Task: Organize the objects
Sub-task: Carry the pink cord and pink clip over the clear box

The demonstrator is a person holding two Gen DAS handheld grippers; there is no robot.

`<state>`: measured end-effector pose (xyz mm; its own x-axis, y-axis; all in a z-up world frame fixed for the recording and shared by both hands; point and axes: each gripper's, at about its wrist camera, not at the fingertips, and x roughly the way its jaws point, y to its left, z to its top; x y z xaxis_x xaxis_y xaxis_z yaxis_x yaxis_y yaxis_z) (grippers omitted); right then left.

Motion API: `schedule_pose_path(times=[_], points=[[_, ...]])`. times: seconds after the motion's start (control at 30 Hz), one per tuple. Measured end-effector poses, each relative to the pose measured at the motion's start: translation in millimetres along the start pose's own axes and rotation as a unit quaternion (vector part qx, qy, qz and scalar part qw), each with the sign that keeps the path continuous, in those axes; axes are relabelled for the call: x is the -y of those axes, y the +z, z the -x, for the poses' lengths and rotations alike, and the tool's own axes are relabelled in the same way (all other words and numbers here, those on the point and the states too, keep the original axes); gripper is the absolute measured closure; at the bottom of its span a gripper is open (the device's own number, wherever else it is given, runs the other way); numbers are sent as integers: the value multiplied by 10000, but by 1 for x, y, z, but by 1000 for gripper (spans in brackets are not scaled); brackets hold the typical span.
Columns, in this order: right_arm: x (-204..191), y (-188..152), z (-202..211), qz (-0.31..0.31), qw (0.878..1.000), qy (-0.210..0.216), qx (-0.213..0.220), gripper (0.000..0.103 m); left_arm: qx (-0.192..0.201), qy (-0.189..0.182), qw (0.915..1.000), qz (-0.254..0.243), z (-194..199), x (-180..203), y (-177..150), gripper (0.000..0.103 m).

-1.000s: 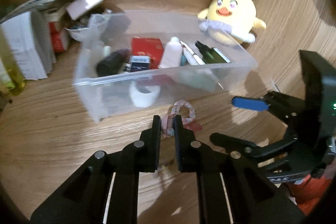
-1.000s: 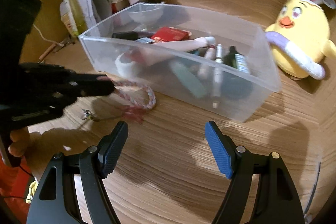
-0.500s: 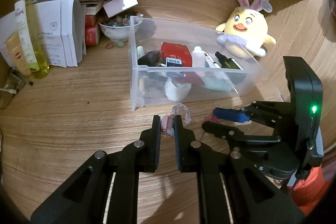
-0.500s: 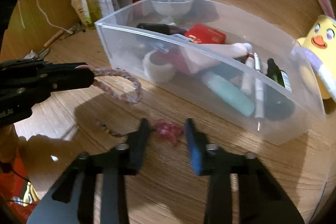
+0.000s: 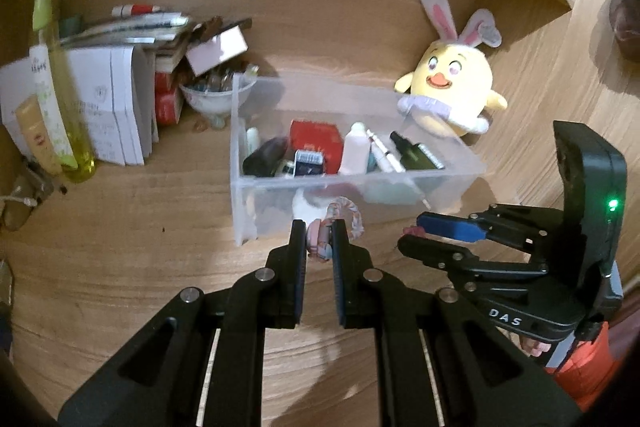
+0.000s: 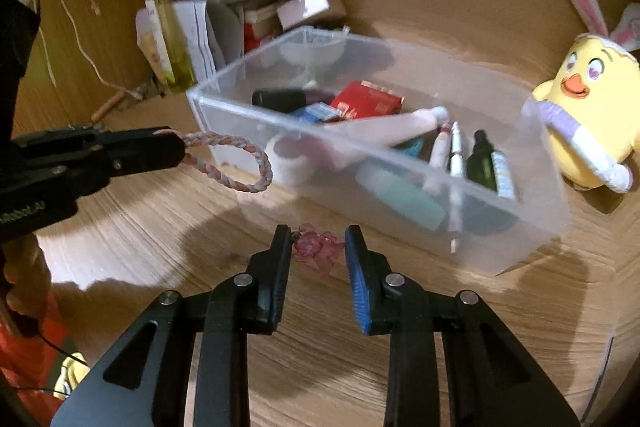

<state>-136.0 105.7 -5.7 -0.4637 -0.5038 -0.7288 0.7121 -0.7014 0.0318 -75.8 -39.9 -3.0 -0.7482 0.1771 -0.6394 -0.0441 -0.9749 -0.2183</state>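
Observation:
My left gripper (image 5: 319, 241) is shut on a pink braided hair tie (image 5: 347, 219) and holds it above the wooden table, in front of the clear plastic bin (image 5: 456, 171). In the right wrist view the hair tie (image 6: 240, 163) hangs as a loop from the left gripper (image 6: 176, 147). My right gripper (image 6: 316, 247) is shut on a small pink translucent charm (image 6: 318, 251), lifted near the bin's front wall (image 6: 400, 195). The right gripper also shows in the left wrist view (image 5: 412, 237).
The bin holds a red box (image 5: 318, 143), white bottles, pens and a dark green bottle (image 5: 412, 155). A yellow chick plush (image 5: 452, 95) sits behind the bin on the right. Papers, boxes, a bowl (image 5: 208, 101) and a yellow-green bottle (image 5: 60, 99) crowd the left.
My right gripper came down from open and closed on the pink charm, then lifted it. My left gripper rose and pulled back with the hair tie still held.

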Motion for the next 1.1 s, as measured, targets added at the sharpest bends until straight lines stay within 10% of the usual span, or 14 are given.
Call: schedule_pose_path(times=[1.1], points=[[34,50,88,-206,9882,-312,1488,78,723,150,9973,-56,18,17,60,92]])
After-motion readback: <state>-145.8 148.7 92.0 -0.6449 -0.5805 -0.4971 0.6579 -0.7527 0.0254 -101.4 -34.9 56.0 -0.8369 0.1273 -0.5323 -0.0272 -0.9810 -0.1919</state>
